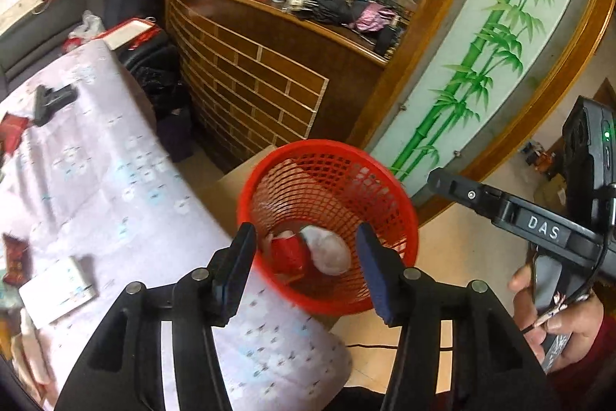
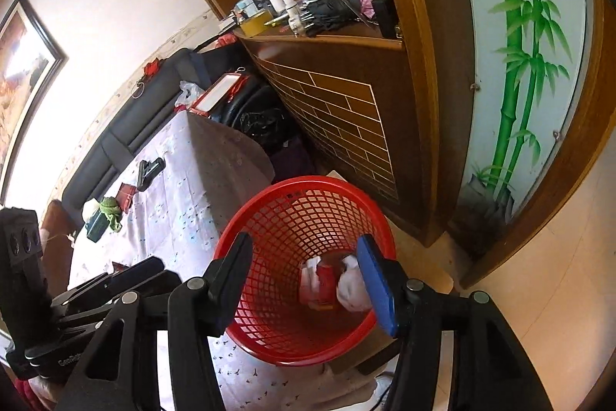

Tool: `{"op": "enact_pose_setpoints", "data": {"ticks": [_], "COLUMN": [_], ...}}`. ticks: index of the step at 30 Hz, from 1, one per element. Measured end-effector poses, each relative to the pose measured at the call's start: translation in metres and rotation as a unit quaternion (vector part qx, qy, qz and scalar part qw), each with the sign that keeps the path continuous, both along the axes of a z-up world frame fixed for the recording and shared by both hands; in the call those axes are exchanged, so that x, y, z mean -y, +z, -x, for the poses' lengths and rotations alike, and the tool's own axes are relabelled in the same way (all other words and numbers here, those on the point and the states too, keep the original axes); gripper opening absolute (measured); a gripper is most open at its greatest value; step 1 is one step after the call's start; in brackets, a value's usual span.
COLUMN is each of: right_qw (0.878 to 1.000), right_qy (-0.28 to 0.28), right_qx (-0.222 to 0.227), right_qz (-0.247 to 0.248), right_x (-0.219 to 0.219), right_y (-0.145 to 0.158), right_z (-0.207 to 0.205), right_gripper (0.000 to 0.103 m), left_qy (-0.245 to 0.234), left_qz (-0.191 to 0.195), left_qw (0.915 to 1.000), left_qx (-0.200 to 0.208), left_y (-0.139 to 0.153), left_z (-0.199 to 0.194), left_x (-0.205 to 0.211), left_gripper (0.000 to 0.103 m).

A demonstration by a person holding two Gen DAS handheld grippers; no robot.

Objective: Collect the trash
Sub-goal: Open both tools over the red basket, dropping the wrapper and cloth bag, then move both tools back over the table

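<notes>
1. Left gripper (image 1: 306, 259): nearest item, poised over the basket mouth; jaws apart, nothing between the pads.
2. Right gripper (image 2: 304, 276): likewise above the basket, jaws spread wide and empty. In the left wrist view its body shows at the right, held in a person's hand (image 1: 554, 318).
3. Red mesh wastebasket (image 1: 400, 195): stands on the floor against the near end of the table, upright or nearly so. Judged light, stiff plastic; best taken by the rim.
4. Trash already in the basket: a crumpled white wad (image 2: 352, 286) and a red carton or packet (image 1: 287, 253), lying together on the bottom. Both judged light and crushable.
5. Table with pale flowered cloth (image 1: 115, 156): the cloth drapes over the near end beside the basket.
6. White flat box (image 1: 57, 289) near the table's left edge. Judged light and rigid; take it across its short sides.
7. Red wrapper (image 1: 15, 259) at the left edge, just beyond the box. Judged thin, slippery film; pinch at a crumpled fold.
8. Black handheld device (image 1: 52, 101) towards the far end; probably not trash.
9. Green crumpled item (image 2: 109, 208) on a dark box, mid-table; soft, judged light.
10. Brown tiled cabinet (image 1: 250, 83) beyond, its top cluttered.
</notes>
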State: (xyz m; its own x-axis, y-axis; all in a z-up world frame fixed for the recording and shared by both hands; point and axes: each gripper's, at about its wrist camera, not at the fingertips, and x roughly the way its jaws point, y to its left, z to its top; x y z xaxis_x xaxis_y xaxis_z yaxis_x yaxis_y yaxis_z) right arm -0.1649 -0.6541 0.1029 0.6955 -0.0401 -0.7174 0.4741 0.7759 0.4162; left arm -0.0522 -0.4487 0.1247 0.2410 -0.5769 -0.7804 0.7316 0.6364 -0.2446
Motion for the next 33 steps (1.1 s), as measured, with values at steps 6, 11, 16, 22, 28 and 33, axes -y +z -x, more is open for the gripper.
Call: {"op": "enact_pose_setpoints", "data": {"ticks": [6, 11, 16, 22, 28, 33], "right_qw": [1.0, 0.998, 0.994, 0.984, 0.974, 0.967], "right_qy": [0.024, 0.061, 0.105, 0.168, 0.221, 0.246], "right_qx": [-0.006, -0.004, -0.005, -0.014, -0.037, -0.041], "right_qz": [0.013, 0.029, 0.039, 0.052, 0.041, 0.051], "right_x": [-0.025, -0.063, -0.112, -0.172, -0.215, -0.24], "right_y": [-0.001, 0.001, 0.0, -0.003, -0.01, -0.01], "right_z": [-0.009, -0.022, -0.038, -0.057, -0.072, -0.076], "right_gripper": [0.061, 0.061, 0.061, 0.059, 0.059, 0.059], "left_qy": [0.044, 0.087, 0.13, 0.182, 0.257, 0.333], "left_qz": [-0.005, -0.007, -0.008, -0.001, 0.018, 0.028], "left_qw": [0.999, 0.9961, 0.9915, 0.9832, 0.9659, 0.9407], "left_qx": [0.002, 0.002, 0.004, -0.002, -0.027, -0.059], "left_y": [-0.001, -0.003, -0.002, 0.0, -0.001, -0.007], "left_z": [-0.002, -0.003, -0.004, -0.006, -0.008, -0.024], "left_x": [-0.05, -0.1, -0.152, -0.212, -0.289, -0.364], "left_gripper": [0.054, 0.054, 0.054, 0.054, 0.054, 0.054]}}
